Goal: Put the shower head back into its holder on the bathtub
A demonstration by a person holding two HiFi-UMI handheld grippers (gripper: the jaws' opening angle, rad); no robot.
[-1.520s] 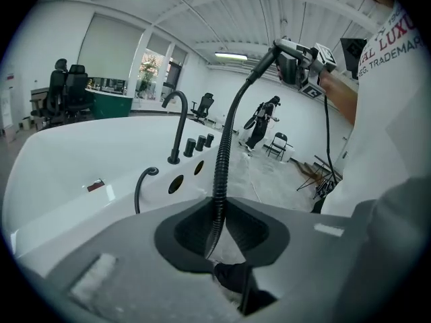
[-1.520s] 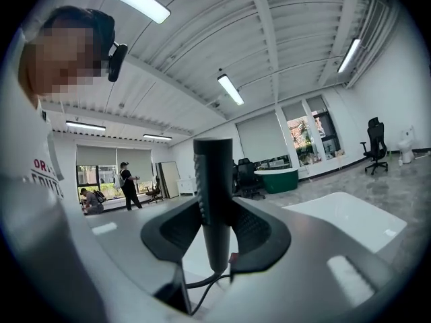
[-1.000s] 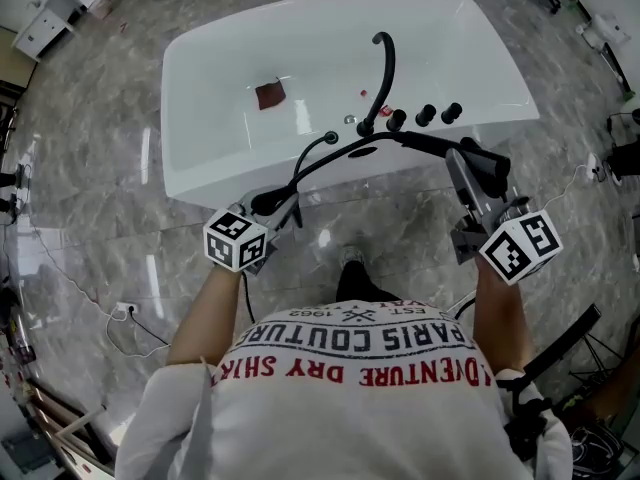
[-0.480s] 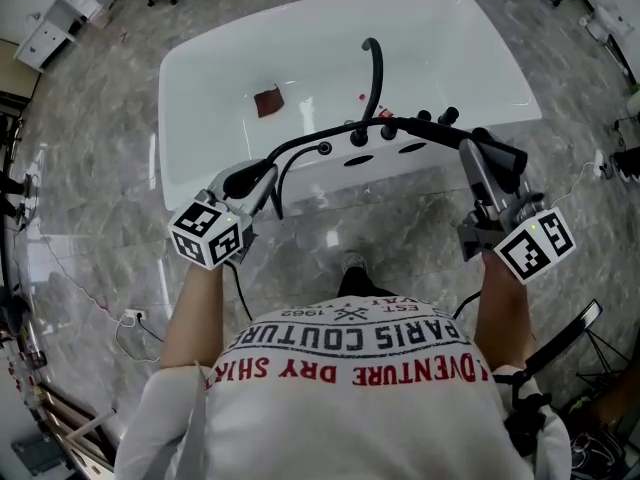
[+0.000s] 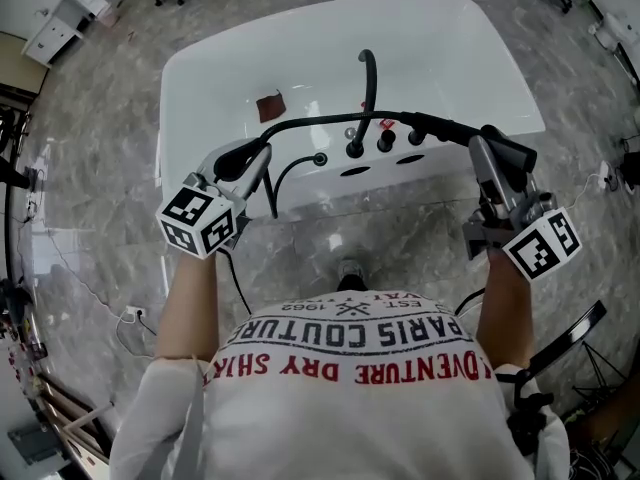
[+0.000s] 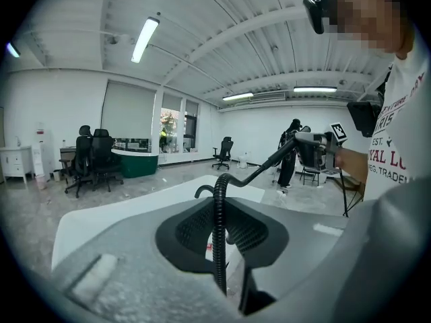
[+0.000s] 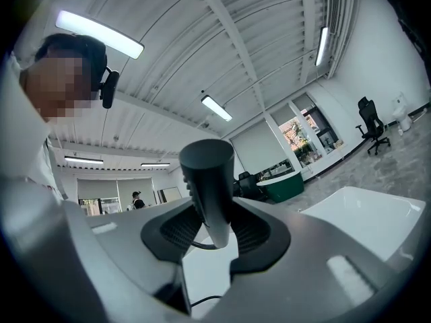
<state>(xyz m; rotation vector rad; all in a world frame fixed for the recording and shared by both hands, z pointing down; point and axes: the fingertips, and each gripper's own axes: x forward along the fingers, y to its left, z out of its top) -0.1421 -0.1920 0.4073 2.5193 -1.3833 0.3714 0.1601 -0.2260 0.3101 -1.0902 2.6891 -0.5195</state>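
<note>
- My left gripper [image 6: 225, 239] has its jaws clamped narrowly on the black hose [image 6: 217, 200].
- My right gripper [image 7: 214, 237] has its jaws closed on the shower head [image 7: 207, 173], held up beside the bathtub's [image 5: 200, 68] near rim.

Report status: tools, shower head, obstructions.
Left tool shut on hose. Right tool shut on shower head, unseated, beside tub. Faucet, knobs below hose.

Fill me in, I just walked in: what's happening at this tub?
A person stands at the white bathtub with a gripper in each hand. The right gripper is shut on the black shower head, held in the air by the tub's near edge. The left gripper is shut on its ribbed hose. The head is not docked yet.
</note>
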